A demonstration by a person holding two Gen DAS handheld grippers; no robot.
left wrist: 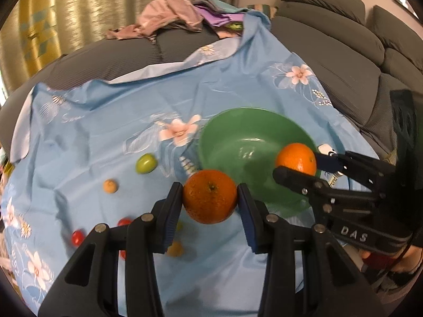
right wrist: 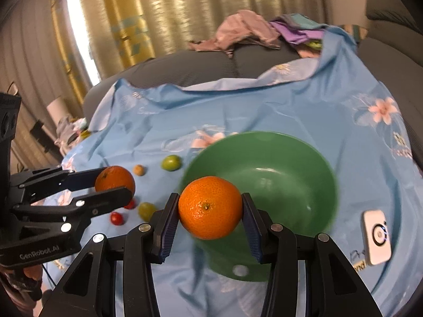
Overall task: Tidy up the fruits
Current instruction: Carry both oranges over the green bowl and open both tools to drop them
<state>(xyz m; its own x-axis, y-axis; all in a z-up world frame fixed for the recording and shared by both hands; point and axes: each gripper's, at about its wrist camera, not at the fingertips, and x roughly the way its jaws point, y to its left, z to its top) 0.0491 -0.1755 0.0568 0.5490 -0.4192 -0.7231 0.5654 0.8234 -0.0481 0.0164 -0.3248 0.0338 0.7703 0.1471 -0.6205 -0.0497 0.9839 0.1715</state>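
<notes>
The left gripper [left wrist: 210, 198] is pinching one orange [left wrist: 209, 196] between its blue pads, just beside the green bowl [left wrist: 238, 132]. The right gripper [right wrist: 208, 207] is clamping a second orange [right wrist: 210, 207] over that bowl's near rim. Small fruits, among them a green one [left wrist: 146, 163], are lying on the blue floral cloth [left wrist: 105, 121].

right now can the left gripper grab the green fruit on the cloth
Probably not: the left gripper is shut on an orange, so its jaws are full. The green fruit itself lies unobstructed on the cloth.
</notes>
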